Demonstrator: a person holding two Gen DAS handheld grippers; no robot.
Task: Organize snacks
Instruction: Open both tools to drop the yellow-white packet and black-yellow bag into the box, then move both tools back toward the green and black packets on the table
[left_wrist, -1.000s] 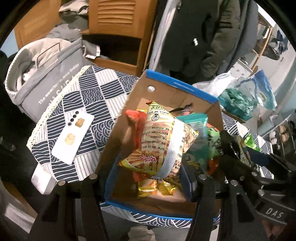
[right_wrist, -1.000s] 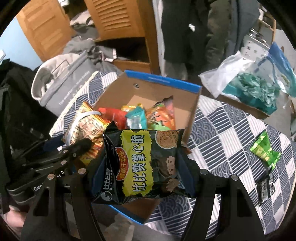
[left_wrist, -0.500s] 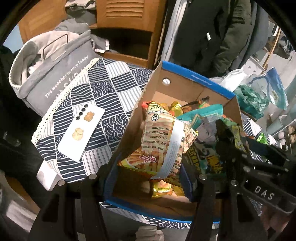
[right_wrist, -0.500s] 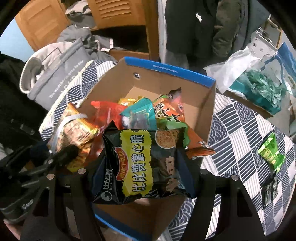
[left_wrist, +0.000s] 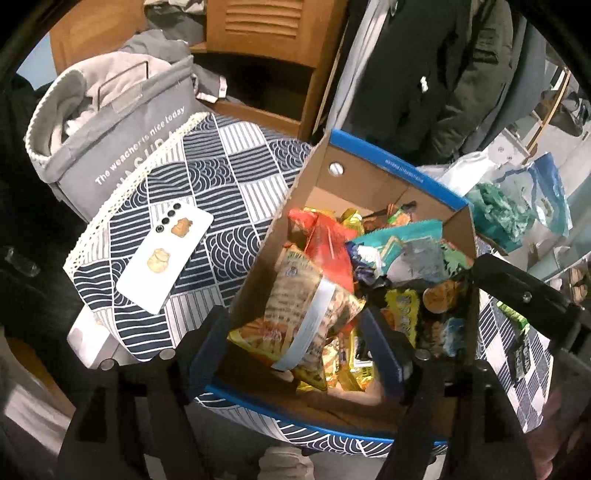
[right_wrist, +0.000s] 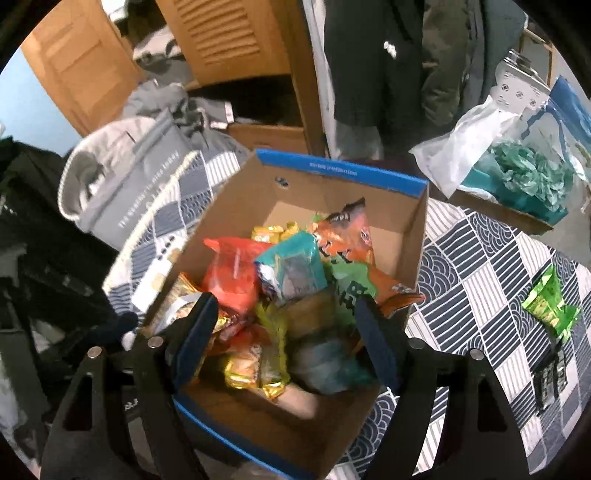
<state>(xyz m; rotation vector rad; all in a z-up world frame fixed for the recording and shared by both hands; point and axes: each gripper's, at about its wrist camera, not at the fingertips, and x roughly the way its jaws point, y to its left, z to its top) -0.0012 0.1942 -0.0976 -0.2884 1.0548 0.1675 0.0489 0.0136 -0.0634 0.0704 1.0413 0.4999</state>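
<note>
most snacks lay already in the cardboard box (right_wrist: 402, 184) on the counter (right_wrist: 476, 258). my right gripper (right_wrist: 284, 332) stood wide open and empty above it. my left gripper (left_wrist: 295, 343) was also open, the striped snack bag (left_wrist: 306, 314) loose between its fingers inside the box. left to do: the green packet (right_wrist: 550, 302) and a dark one (right_wrist: 550, 376) beside the box.

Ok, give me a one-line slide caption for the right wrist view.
Right gripper open above the cardboard box of snack packets, green packet lying on the patterned tablecloth.
</note>
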